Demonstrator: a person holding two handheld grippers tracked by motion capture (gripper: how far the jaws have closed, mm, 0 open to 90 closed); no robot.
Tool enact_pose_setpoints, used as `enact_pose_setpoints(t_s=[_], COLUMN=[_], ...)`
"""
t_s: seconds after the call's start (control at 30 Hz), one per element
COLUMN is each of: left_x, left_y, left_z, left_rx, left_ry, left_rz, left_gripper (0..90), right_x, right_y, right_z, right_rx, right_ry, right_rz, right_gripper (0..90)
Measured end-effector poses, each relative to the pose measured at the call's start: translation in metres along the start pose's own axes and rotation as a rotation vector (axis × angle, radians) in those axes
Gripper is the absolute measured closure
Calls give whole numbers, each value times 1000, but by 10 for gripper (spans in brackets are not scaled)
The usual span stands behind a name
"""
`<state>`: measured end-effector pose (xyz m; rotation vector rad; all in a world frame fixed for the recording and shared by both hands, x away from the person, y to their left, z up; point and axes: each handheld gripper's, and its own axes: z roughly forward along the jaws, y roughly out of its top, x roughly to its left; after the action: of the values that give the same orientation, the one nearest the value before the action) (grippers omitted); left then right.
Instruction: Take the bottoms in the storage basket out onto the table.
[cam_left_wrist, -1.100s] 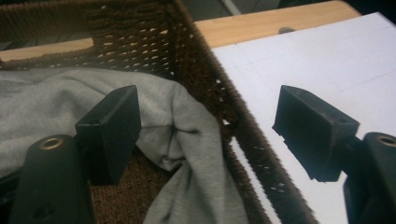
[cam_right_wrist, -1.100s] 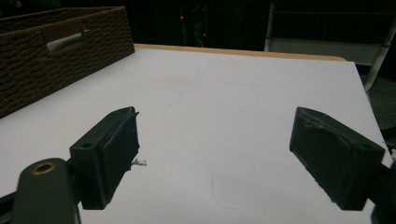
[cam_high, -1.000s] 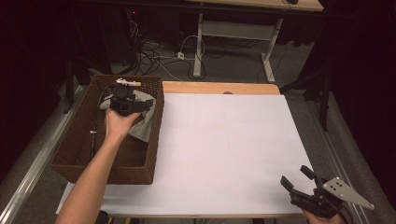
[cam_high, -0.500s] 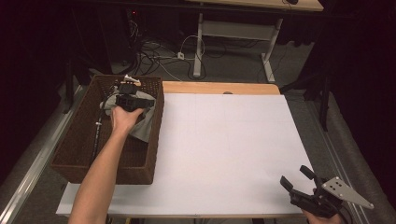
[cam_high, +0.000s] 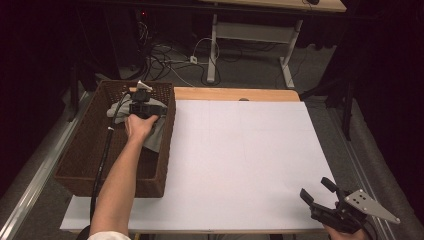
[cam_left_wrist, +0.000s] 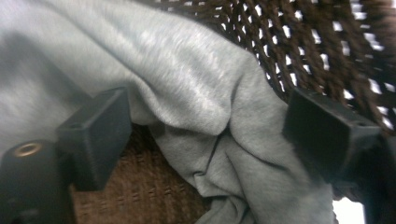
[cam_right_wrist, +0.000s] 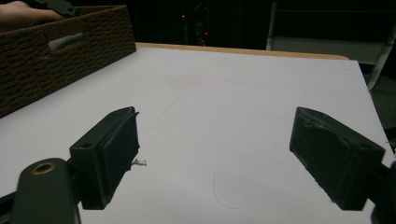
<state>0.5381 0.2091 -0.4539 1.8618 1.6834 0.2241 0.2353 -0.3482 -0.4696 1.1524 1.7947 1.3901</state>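
High view, from the left: a dark brown wicker basket (cam_high: 85, 165) sits on the left edge of the white table (cam_high: 240, 155), its long side running away from the person. A grey cloth (cam_high: 155, 137) lies in the far right part of the basket, bunched against the right wall and rising to the rim there. The person's left forearm (cam_high: 117, 185) reaches in from the bottom edge over the basket, and the left hand (cam_high: 140, 125) holds the left gripper (cam_high: 141, 104) down into the cloth near the basket's far end. A black cable (cam_high: 102, 160) trails from that gripper back along the basket floor beside the arm.

Left gripper view gives the close look: the two black jaws stand wide apart, one at each side of the picture, and a thick fold of the grey cloth (cam_left_wrist: 201, 116) lies between them. The cloth touches the inner face of each jaw, yet the jaws are not pressed together on it. Behind the fold is the woven wall of the basket (cam_left_wrist: 327, 42), with light through its gaps, and below it the paler woven basket floor (cam_left_wrist: 149, 191).

Farther right in the high view, the middle of the white table is bare. At the near right corner the right gripper (cam_high: 320, 195) hovers at the table's edge, well apart from the basket, its grey three-cornered plate (cam_high: 372, 205) on top. Right gripper view shows its jaws spread wide with nothing between them, above the white tabletop (cam_right_wrist: 243, 107), the basket (cam_right_wrist: 56, 51) off at the far left.
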Motion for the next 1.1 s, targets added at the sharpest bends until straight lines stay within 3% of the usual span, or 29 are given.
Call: enact_pose_setpoints(t_s=[0.07,0.13,0.27,0.37,0.57,0.7,0.73,0.77,0.8,0.83,1.0,1.1], left_x=[3,5,5,8,12,12,11,11,11,9,10,7], left_y=[-1,-2,-1,-3,-4,-4,-4,-4,-4,-4,-4,-3], left_z=[5,9,15,24,33,35,35,33,33,34,33,32], left_rx=[28,42,74,115,147,152,152,152,152,146,148,155], left_ry=[45,42,64,63,47,23,20,-27,-27,-54,-94,-86], left_rz=[11,-8,17,-2,-31,-16,-6,1,1,15,26,37], left_gripper=[130,130,130,130,131,179,216,323,420,466,583,646], right_x=[0,0,0,0,0,0,0,0,0,0,0,0], right_y=[0,0,0,0,0,0,0,0,0,0,0,0], right_z=[0,0,0,0,0,1,1,1,1,1,2,2], right_rx=[0,1,1,1,1,4,3,2,2,3,6,7], right_ry=[2,3,3,4,5,6,6,7,7,8,10,11], right_rz=[-1,0,0,-2,-2,-1,-1,-4,-4,-4,-4,-4], right_gripper=[162,162,162,162,162,162,162,162,162,162,162,162])
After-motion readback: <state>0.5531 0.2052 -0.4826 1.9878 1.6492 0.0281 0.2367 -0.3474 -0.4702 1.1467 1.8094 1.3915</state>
